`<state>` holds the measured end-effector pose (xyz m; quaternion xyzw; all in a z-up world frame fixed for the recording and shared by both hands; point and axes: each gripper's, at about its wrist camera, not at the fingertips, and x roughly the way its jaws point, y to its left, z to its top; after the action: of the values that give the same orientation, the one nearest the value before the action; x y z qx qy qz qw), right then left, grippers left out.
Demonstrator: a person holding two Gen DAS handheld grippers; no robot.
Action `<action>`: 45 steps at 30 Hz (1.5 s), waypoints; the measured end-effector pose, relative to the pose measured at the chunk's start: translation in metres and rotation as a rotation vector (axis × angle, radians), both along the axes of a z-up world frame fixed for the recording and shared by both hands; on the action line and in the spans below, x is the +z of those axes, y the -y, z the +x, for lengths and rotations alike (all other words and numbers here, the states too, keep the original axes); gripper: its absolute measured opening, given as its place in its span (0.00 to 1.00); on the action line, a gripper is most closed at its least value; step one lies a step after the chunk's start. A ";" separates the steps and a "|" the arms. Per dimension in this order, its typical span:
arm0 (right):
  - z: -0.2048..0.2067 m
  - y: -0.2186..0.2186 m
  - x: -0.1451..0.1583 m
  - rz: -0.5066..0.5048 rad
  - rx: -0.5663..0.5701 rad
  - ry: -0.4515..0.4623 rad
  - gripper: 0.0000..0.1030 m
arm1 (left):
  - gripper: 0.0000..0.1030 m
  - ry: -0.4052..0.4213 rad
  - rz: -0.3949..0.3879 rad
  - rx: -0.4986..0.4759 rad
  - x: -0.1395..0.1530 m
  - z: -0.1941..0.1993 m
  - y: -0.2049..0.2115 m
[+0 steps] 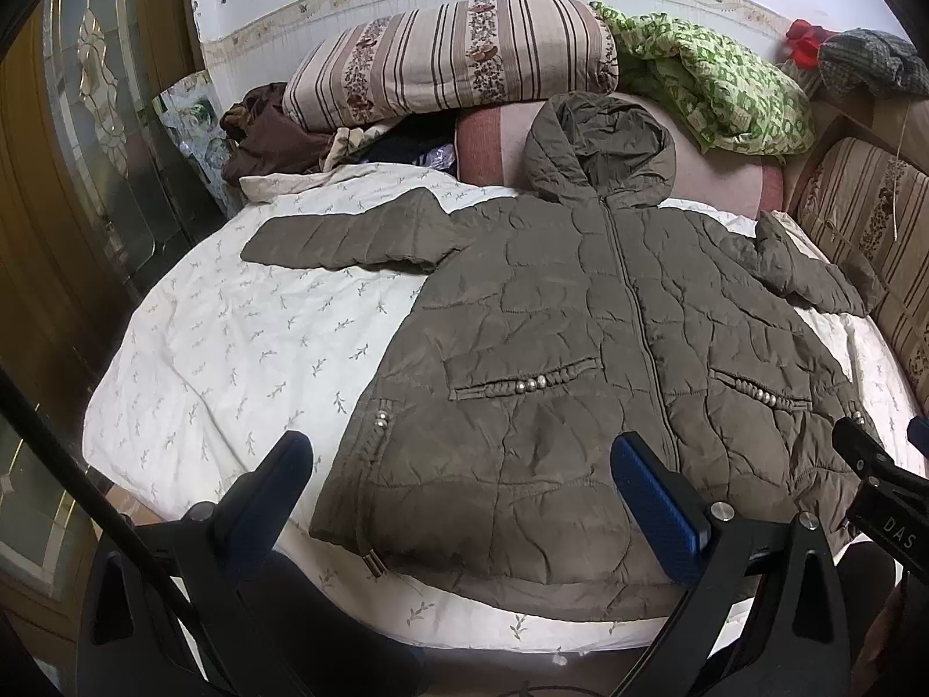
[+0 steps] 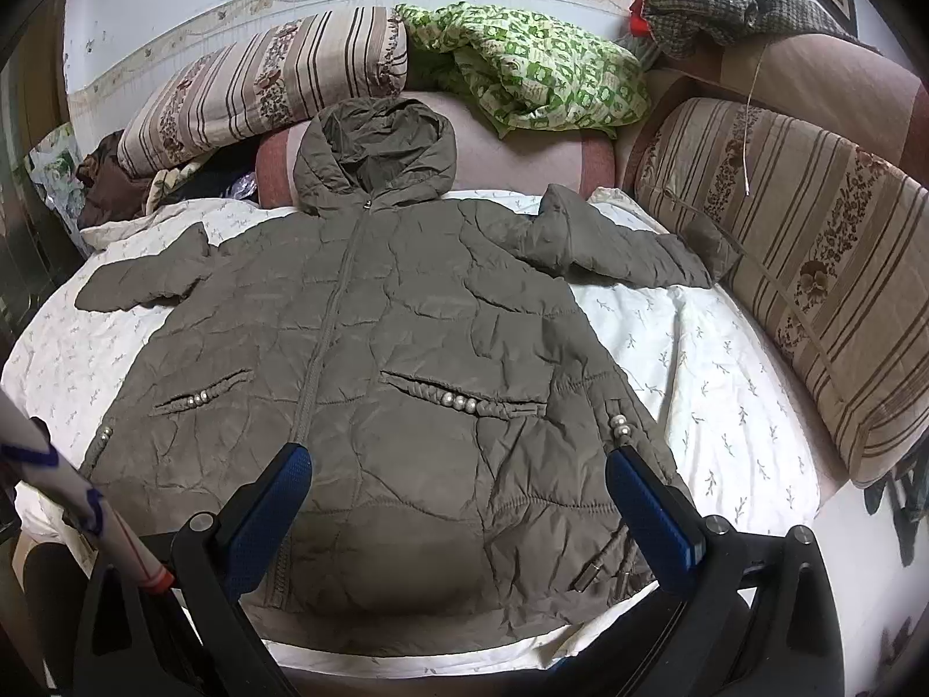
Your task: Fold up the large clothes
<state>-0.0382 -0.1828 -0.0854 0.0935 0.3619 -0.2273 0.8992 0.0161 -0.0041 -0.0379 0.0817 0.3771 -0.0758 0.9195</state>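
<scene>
Both grippers, the left gripper (image 1: 458,493) and right gripper (image 2: 458,493), hover with fingers spread and holding nothing above the hem of the olive jacket (image 1: 580,348), which lies flat on the bedspread (image 1: 244,337), running lengthwise straight away toward its hood (image 1: 604,145).

Matt quilted cloth jacket (image 1: 580,348)

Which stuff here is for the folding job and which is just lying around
For the job: olive hooded jacket, left gripper, right gripper.
Lying about: striped pillow, green patterned blanket, brown garment.
</scene>
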 end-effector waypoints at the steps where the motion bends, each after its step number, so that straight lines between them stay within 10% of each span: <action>1: 0.000 0.000 0.000 0.000 -0.001 -0.001 1.00 | 0.99 -0.003 0.000 -0.002 -0.001 0.000 0.000; 36: -0.002 0.005 -0.009 -0.023 -0.052 -0.052 1.00 | 0.99 -0.004 -0.122 0.007 -0.009 0.000 -0.013; 45: -0.004 0.009 -0.009 -0.019 -0.061 -0.052 1.00 | 0.99 -0.124 -0.147 -0.046 -0.029 0.008 -0.006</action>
<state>-0.0420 -0.1914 -0.0940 0.0903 0.3798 -0.2605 0.8830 0.0238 0.0019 -0.0665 0.0177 0.4249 -0.1293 0.8958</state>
